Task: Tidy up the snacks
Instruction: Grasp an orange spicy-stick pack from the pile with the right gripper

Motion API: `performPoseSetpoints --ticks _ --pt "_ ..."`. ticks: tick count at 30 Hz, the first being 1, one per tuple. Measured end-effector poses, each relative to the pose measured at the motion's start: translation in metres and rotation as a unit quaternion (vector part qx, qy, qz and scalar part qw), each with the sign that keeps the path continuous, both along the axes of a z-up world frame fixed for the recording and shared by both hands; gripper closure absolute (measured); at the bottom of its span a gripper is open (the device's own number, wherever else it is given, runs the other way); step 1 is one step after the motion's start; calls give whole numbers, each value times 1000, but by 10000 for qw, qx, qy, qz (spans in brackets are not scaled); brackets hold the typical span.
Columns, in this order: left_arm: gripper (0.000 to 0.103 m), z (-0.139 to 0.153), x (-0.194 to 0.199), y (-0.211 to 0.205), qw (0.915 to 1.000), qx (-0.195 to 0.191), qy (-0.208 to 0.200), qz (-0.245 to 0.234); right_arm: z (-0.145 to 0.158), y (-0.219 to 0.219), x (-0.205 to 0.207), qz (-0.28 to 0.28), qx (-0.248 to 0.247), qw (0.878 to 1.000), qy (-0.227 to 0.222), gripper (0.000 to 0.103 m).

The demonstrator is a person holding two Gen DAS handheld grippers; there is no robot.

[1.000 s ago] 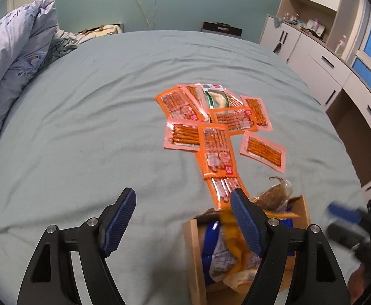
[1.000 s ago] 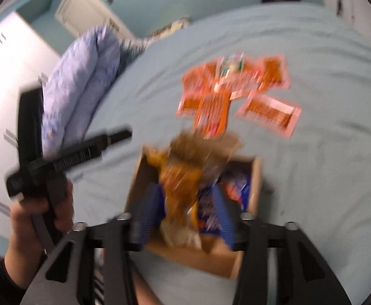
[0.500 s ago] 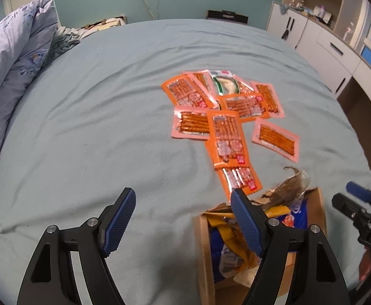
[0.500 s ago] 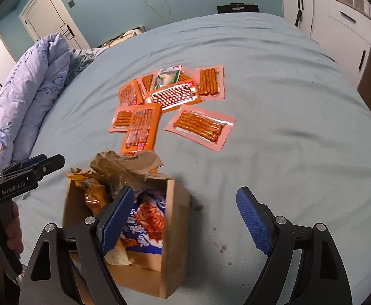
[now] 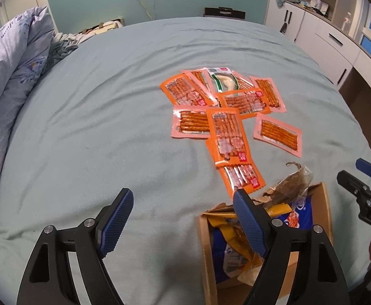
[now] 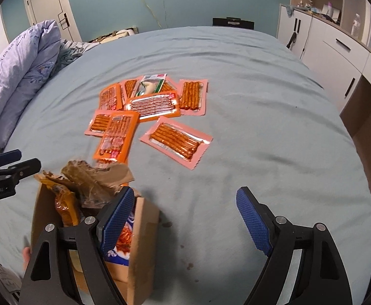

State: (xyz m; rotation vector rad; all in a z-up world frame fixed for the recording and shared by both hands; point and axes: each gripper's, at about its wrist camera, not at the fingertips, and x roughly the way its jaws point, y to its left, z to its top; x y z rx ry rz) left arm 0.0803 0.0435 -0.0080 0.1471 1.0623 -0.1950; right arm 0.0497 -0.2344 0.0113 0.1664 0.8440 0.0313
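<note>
Snacks: a cluster of orange and pink flat packets (image 5: 226, 127) lies on the bed sheet (image 5: 96, 127), toward 12 o'clock from both grippers; more snack bags stand in a cardboard box (image 6: 144, 228).
Lone packet: one pink packet of sticks (image 6: 176, 142) lies apart from the cluster at its 4 o'clock side in the right wrist view.
Green-white packet: one pale packet (image 5: 223, 80) sits at the far, 12 o'clock end of the cluster.
Box contents: a yellow bag (image 5: 279, 207), a blue and white bag (image 6: 120, 244) and a crumpled brown clear wrapper (image 6: 96, 178) sticking out of the top.
Left gripper (image 5: 183, 218): jaws opening, nothing between them; its right finger overlaps the box in view.
Right gripper (image 6: 185, 216): spread wide and released, only bare sheet between the fingers; its left finger crosses the box rim in view.
Surroundings: folded lilac duvet (image 5: 10, 76) at 9 to 10 o'clock, white cabinets (image 6: 338, 50) at 2 o'clock, door (image 6: 50, 7) at 11 o'clock.
Writing: the packet print is too small to read; letters "DAS" show on the right gripper body at 3 o'clock in the left wrist view.
</note>
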Motion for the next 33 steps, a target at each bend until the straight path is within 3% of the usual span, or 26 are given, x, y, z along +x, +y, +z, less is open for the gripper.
performPoseSetpoints --ticks 6,10,12,15,20,25,27,30,33 --pt "20 3 3 1 10000 -41 13 26 -1 -11 17 97 31 9999 133 21" --pt "18 5 3 -1 10000 -41 -21 -36 -3 -23 50 207 379 9978 510 21" --pt "18 4 2 -1 10000 -57 -12 -51 -9 -22 81 597 416 9928 954 21" --pt "18 4 3 0 9999 -116 46 -28 -19 -14 121 1071 34 9833 1467 21" --pt "18 4 5 2 9996 -270 90 -7 -34 12 170 1570 -789 9677 1810 21" --pt "18 2 7 -1 9993 -318 162 -51 -57 59 190 2264 -2131 9307 1925 21" --pt "17 1 7 -1 9992 -344 184 -49 -69 70 196 2387 -2391 9198 1996 21" --pt "17 1 8 0 9991 -377 207 -42 -79 67 208 2267 -2157 9235 2217 20" --pt "17 2 8 1 9989 -420 215 -15 -82 42 216 1745 -1098 9471 2460 26"
